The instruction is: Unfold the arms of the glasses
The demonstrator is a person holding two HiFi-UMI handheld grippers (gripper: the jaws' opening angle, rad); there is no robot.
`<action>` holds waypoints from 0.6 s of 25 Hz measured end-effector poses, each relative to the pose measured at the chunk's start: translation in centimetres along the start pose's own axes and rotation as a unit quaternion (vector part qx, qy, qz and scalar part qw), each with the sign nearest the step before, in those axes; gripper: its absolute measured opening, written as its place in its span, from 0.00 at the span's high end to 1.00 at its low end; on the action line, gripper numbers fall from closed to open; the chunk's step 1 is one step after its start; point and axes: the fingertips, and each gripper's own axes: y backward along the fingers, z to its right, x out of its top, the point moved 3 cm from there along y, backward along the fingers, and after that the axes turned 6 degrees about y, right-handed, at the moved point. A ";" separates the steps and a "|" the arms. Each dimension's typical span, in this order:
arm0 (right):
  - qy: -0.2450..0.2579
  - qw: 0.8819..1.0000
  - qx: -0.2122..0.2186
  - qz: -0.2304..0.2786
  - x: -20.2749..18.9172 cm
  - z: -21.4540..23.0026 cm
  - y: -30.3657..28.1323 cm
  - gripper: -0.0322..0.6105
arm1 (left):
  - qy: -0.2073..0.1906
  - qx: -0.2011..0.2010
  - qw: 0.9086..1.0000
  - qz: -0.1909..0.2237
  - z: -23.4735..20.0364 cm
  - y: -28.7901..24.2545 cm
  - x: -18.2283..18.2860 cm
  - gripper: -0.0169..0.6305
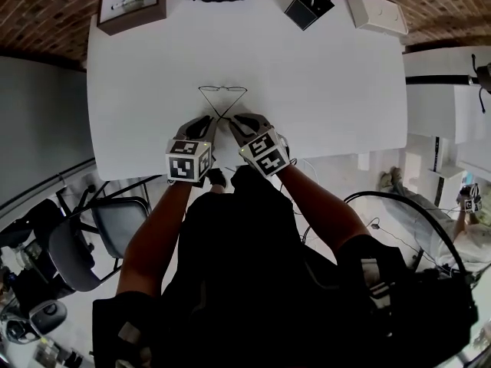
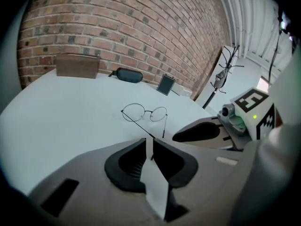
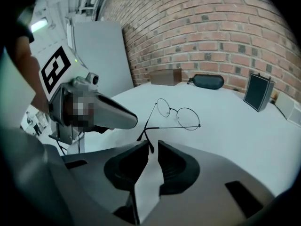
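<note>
Grey-bodied, the left hand-held gripper (image 2: 149,142) stands narrowly parted. The tip of one arm of the wire glasses (image 2: 147,111) sits in the slot, not visibly pinched. They lie on the white counter (image 1: 322,90) just ahead of both tools — lenses in a left-to-right line, arms slanting back toward the person and almost meeting. The right hand-held gripper (image 3: 151,145), equally near, is narrowly parted around the other arm's curved tip — each arm probably needs swinging outward.

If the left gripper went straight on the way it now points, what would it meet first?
The glasses: one thin arm reaches into the gap of the left gripper, so it would probably push that arm first.
</note>
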 end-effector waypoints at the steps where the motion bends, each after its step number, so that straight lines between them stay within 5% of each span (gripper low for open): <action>1: -0.024 1.000 -0.005 0.008 0.3 0.3 0.2 0.91 | 0.012 0.005 1.000 0.010 -0.3 0.1 0.6 0.91; 6: -0.109 0.993 -0.025 0.035 2.4 1.9 0.6 0.86 | 0.015 0.024 0.999 0.039 -0.7 -0.4 3.4 0.91; 15: -0.222 0.972 -0.072 0.031 3.0 3.1 0.0 0.79 | 0.027 0.067 0.997 0.021 -0.9 -1.8 3.5 0.81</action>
